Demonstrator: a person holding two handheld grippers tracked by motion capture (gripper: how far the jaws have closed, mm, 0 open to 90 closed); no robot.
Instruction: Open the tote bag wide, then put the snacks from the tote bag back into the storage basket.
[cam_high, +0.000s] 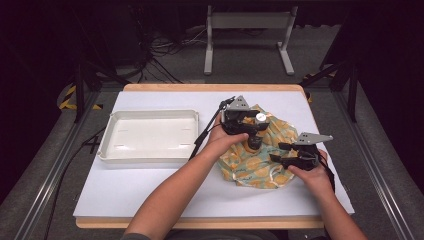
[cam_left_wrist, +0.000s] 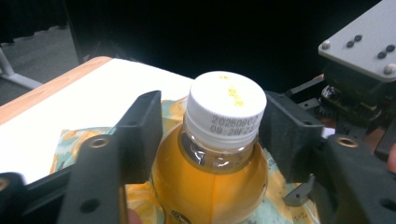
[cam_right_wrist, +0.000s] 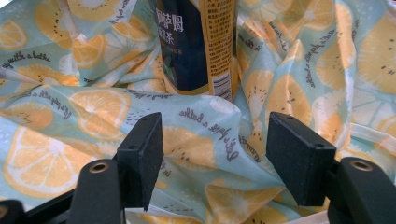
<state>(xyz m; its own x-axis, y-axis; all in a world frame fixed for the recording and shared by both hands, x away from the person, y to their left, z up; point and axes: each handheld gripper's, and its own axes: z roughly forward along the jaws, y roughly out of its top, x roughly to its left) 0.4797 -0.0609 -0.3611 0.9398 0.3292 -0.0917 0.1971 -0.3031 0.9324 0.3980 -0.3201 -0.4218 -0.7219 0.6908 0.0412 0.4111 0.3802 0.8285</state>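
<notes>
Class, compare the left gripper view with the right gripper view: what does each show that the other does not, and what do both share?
The left gripper view alone: the bottle's white cap with a printed date code, the amber drink in the bottle's neck, the white table with its wooden edge, and the right gripper's grey plate.

The right gripper view alone: the bottle's dark blue label with its barcode strip, and the words printed on the cloth.

Both: the bottle standing on the lemon-patterned cloth, with two black fingers rising from the bottom.
</notes>
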